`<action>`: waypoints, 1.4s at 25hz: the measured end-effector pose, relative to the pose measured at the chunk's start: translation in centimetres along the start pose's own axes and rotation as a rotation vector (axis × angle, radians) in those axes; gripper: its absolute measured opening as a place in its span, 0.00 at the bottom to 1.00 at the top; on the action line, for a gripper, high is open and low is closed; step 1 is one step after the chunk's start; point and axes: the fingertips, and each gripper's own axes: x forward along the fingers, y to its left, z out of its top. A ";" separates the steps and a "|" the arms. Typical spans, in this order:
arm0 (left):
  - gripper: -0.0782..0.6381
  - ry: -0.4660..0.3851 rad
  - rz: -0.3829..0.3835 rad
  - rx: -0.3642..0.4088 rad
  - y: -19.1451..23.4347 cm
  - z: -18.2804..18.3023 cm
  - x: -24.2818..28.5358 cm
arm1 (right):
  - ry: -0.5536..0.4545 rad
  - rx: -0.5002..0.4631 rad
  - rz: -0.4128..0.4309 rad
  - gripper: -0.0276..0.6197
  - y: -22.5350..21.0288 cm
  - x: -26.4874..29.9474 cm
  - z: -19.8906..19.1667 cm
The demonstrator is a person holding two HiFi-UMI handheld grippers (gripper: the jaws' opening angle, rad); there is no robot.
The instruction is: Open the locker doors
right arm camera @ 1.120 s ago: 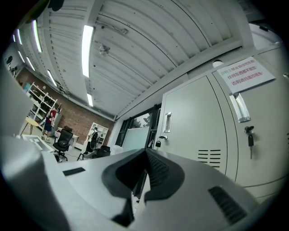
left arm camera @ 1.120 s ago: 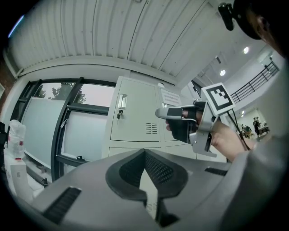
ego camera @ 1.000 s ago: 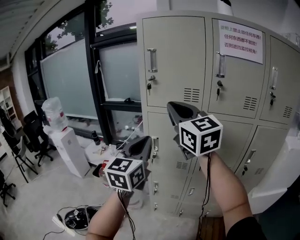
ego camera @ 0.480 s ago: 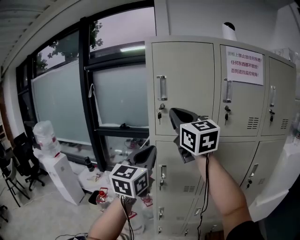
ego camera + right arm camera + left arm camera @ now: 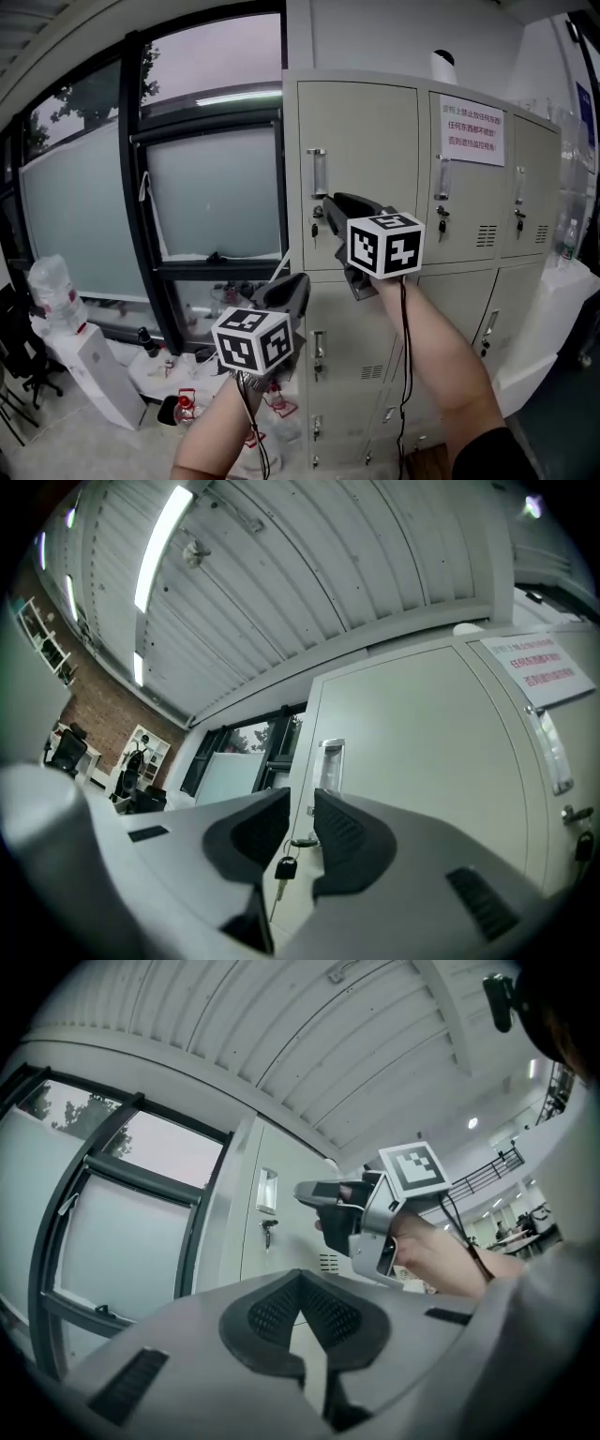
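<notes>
At the top-left of the locker bank (image 5: 459, 300), the locker door (image 5: 370, 141) we are facing is sitting shut, as are the other doors in sight. Its upright handle (image 5: 318, 172) is standing near the door's left edge, and a key (image 5: 316, 231) is hanging from the lock at six o'clock of that handle.

We are holding the right gripper (image 5: 330, 200) just in front of this door, its tip hovering at about three o'clock of the gap between handle and lock. Its jaws have just been opening and are now standing released, a narrow gap apart. In the right gripper view the key is dangling within that gap, but the pads are not pressing on it, and we cannot tell whether it is truly between them or beyond.

At seven o'clock of the right gripper we are carrying the left gripper (image 5: 298, 281), lower down and showing against the left edge of the locker below. Its jaws are clenched pad to pad on nothing.

Farther out, at two o'clock of the right gripper, a white notice (image 5: 472, 129) with red print is hanging on the middle upper door. At nine o'clock of the lockers a dark-framed window (image 5: 216, 187) is filling the wall, and at seven o'clock of it a water dispenser (image 5: 89, 370) is standing on the floor.
</notes>
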 end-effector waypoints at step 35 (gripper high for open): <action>0.11 0.046 -0.093 -0.025 5.5 -1.4 -0.4 | 0.094 -0.067 -0.232 0.22 -0.8 8.7 -0.8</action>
